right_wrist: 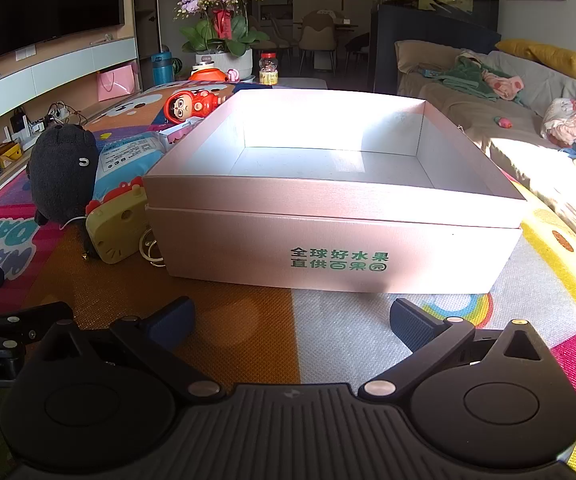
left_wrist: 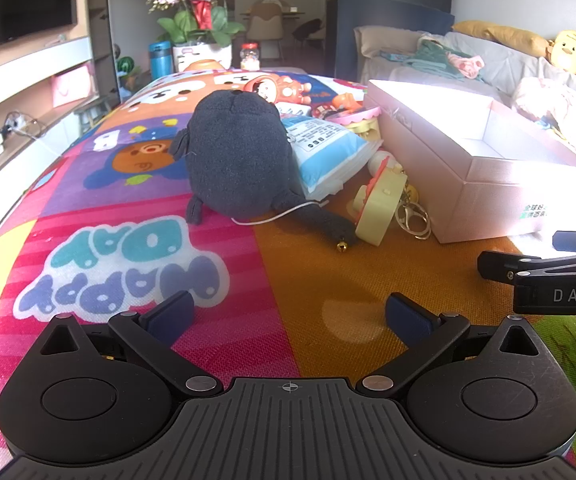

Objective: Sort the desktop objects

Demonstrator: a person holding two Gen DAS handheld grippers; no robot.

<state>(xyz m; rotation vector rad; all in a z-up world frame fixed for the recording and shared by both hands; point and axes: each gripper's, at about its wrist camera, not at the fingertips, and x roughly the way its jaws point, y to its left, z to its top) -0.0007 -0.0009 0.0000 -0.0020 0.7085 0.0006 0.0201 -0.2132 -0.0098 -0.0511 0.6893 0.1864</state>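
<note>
Currently both grippers rest low over the printed play mat (left_wrist: pixel 135 264), nothing held. Left gripper (left_wrist: pixel 290 318): jaws spread wide, empty, aimed at the dark grey plush toy (left_wrist: pixel 235 152). Right gripper (right_wrist: pixel 292 322): jaws likewise spread and empty, facing the front wall of the pink cardboard box (right_wrist: pixel 328 244), which stands open and appears empty.

Objects to sort lie in a tight cluster just left of the box: the plush, a blue-and-white tissue pack (left_wrist: pixel 328 148) leaning against it, a yellow cat-shaped toy (left_wrist: pixel 380 208) with a metal key ring (left_wrist: pixel 414 218) touching the box wall, and a red doll figure (left_wrist: pixel 275 88) further back.

Risks, as judged:
- Plush is bulky and soft; a shallow pinch may slip off the fabric.
- Its white cord (left_wrist: pixel 283 214) and small bell (left_wrist: pixel 342 246) trail toward the yellow toy; lifting the plush could drag that neighbour.
- Tissue pack leans on the plush, so it likely topples when the plush goes.
- Key ring sits hard against the box; reaching for it may nudge the box.
- The two grippers sit close together; crossing paths could make them collide.
</note>
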